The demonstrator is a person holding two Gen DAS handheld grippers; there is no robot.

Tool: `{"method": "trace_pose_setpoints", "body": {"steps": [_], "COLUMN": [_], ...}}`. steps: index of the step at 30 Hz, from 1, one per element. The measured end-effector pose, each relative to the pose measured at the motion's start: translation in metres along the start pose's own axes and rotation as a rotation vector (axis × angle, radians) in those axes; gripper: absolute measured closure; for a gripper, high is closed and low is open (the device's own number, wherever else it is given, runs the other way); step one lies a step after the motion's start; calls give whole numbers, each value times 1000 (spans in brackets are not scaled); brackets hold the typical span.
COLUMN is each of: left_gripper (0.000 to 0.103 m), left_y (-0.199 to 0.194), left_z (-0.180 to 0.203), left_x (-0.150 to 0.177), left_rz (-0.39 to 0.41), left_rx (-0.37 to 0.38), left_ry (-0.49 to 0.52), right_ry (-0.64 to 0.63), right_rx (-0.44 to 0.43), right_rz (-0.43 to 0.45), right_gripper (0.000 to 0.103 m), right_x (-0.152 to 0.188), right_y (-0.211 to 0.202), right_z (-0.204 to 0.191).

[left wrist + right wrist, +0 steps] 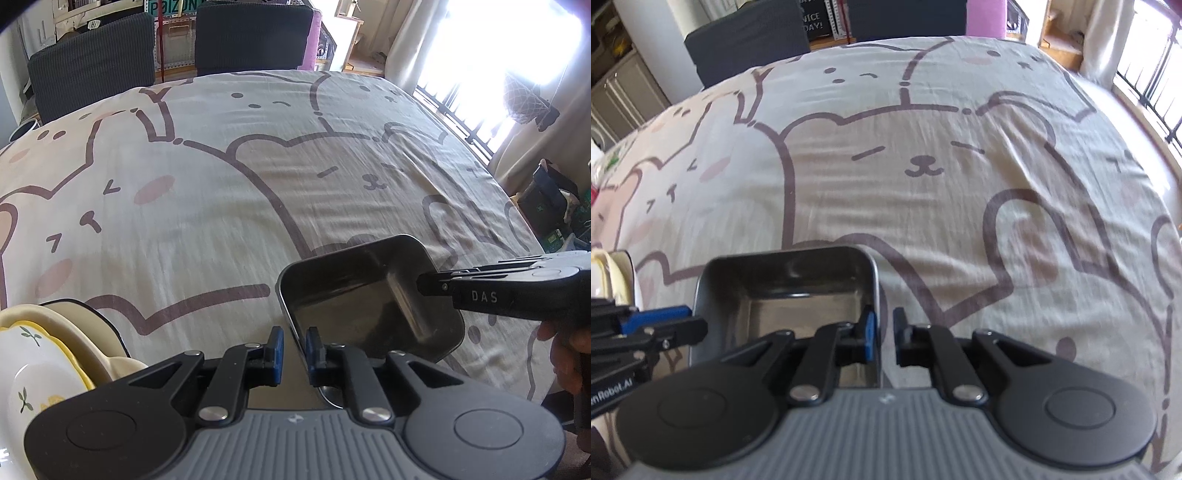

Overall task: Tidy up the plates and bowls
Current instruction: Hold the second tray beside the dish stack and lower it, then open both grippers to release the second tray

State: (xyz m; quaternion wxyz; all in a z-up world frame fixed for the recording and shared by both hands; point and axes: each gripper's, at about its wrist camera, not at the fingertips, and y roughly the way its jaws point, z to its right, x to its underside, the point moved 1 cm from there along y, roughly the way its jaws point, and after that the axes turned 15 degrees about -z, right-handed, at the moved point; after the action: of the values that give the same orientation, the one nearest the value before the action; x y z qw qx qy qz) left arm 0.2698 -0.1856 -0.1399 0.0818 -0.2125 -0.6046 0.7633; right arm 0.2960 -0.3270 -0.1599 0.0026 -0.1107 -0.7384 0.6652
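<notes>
Metal tray [369,295]: how many are counted, and where?

One metal tray is counted. It is seen close to the near edge of the table [221,184], toward the near right corner, and nothing is seen inside it.

What else is counted among the dishes?

A stack of dishes [55,339] is seen at the near edge, left of the tray and apart from it. A white bowl with leaf and yellow prints is nested on cream pieces. At least three pieces are made out, but the full number cannot be told.

How are the jaws found?

Two grippers are counted. The left gripper [295,345] is set over the tray's near left rim. Its jaws are narrowly apart, with the rim between the blue pads and a gap showing beside the left pad. The right gripper [882,332] is set over the tray's right wall. Its jaws are also slightly apart, and the wall is seen between the pads with a gap beside the right one. A hand [569,354] is seen behind the right gripper.

What room is left for moving?

The bear-printed cloth is left bare from the tray to the far edge and across to the left. Two dark chairs [92,55] [255,33] are counted beyond the far edge. Little cloth is left between the tray and the right edge.
</notes>
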Motion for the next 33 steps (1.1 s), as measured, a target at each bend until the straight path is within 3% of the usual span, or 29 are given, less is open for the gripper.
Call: {"method": "trace_pose_setpoints", "body": {"steps": [15,20,25,27,28,31,33], "left_gripper": [87,78,47,30,27,16,9], "left_y": [-3,-8,-15,-20,-22,-30,-36], "left_z": [3,3,3,2,2,-2,-5], "left_x": [3,6,8,9,9,10,12], "left_rz": [-8,2,23,41,49,73,94], "left_rx": [7,13,24,26,26,42,41], "left_ry": [1,-8,-17,-22,-26,-43,-45], "right_ry": [-40,-34,-34,-38,-37,-23,-8], "right_rx": [-31,-49,-60,-51,-45,-43,-43], "right_rz": [19,38,75,88,93,121,140], "right_gripper": [90,76,47,35,29,23,15], "right_x": [9,14,23,26,28,33,36], "right_y": [-5,-14,-27,-31,-33,-41,-45], "right_z": [4,10,14,15,16,18,21]}}
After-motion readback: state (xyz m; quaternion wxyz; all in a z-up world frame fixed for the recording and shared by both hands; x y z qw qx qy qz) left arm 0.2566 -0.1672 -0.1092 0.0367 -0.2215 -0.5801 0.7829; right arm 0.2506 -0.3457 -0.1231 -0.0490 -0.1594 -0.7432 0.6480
